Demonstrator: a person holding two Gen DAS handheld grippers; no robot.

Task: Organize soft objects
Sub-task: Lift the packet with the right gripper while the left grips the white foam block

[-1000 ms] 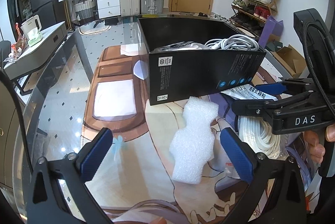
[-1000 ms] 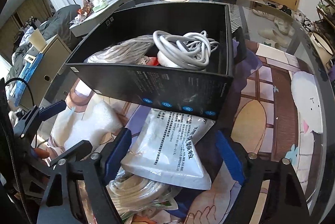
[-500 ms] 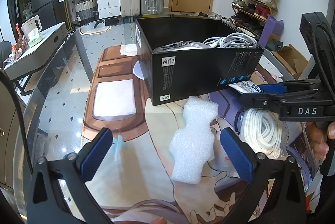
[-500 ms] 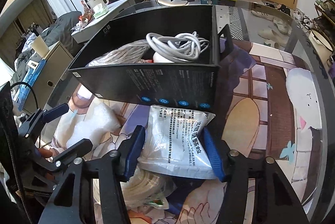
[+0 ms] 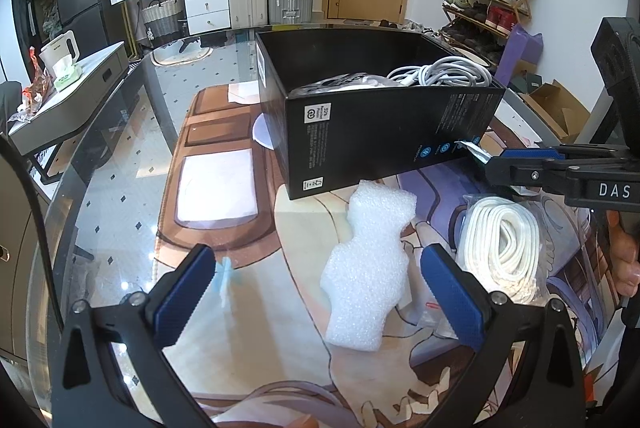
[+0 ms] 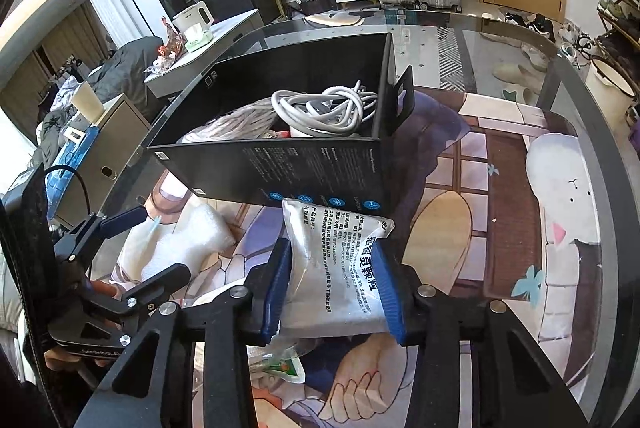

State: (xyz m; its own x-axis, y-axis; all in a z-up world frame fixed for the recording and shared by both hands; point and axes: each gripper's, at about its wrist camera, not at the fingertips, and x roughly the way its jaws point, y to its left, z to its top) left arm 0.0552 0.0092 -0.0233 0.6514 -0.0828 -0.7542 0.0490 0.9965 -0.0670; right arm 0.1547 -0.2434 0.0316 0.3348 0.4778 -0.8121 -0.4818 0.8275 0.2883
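Right tongs [image 6: 334, 290] have just been closing and now pinch the white sachet [image 6: 340, 268], blue pads pressed on its two long edges, so its long axis runs straight out along my fingers toward the black box [image 6: 304, 164]. The sachet's far end sits against the box's near wall, just below the rim, so I judge the coming move is up and forward over that wall. My left tongs [image 5: 320, 292] are spread wide and hold nothing; the white foam piece [image 5: 370, 268] lies on the counter [image 5: 120, 228] between their pads, on the near side of the box, its length pointing at the box. A bagged coil of white rope [image 5: 504, 244] lies near the box's front wall too, beside the foam and under my right tongs.
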